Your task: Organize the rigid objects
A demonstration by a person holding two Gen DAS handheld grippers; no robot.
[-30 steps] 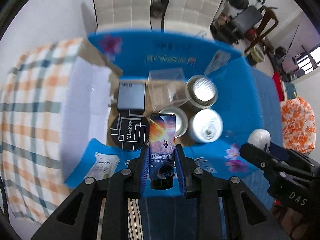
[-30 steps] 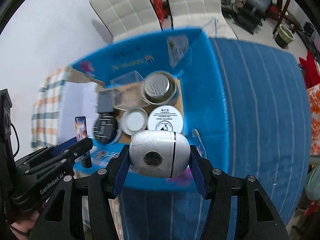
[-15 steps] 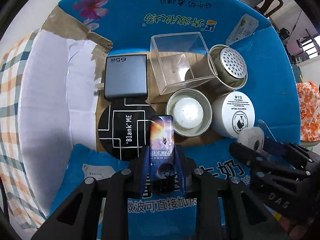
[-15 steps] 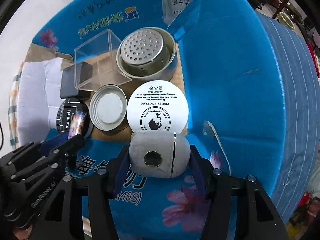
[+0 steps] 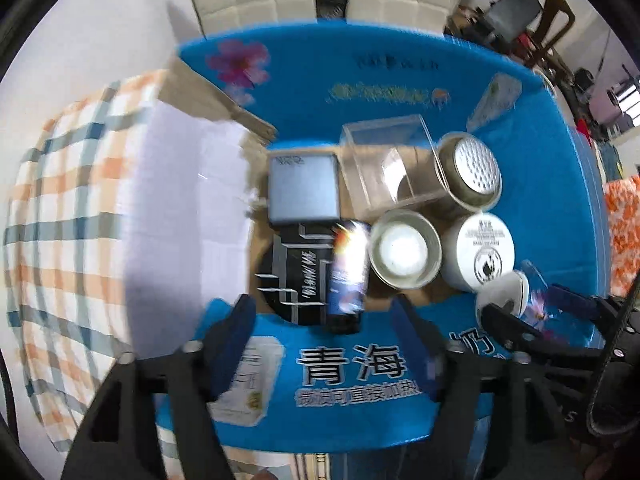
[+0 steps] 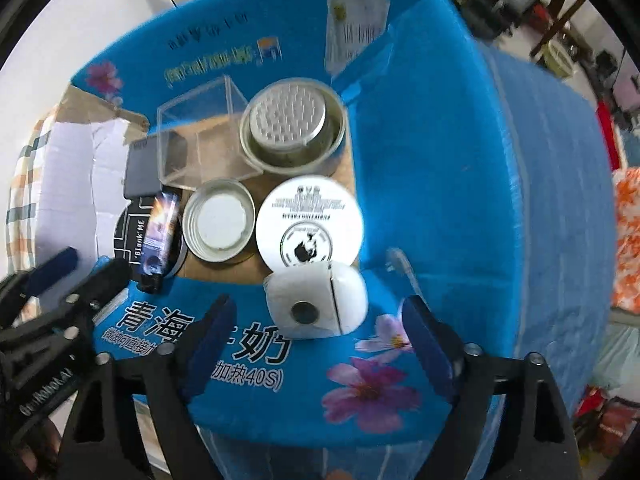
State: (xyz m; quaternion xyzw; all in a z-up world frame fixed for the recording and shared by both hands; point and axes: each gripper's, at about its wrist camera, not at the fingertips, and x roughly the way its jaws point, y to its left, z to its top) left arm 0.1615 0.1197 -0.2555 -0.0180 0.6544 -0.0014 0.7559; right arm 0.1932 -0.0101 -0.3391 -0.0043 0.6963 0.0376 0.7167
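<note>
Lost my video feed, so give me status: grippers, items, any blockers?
Both grippers open: left, right. Tube and white case at box's near edge, unheld. Nothing blocking.

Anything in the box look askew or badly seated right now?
Two things. The galaxy-print tube lies slanted across the round black tin, not flat on the box floor. The white egg-shaped case sits at the near wall of the blue box, against the white cream jar. Everything else looks settled.
</note>
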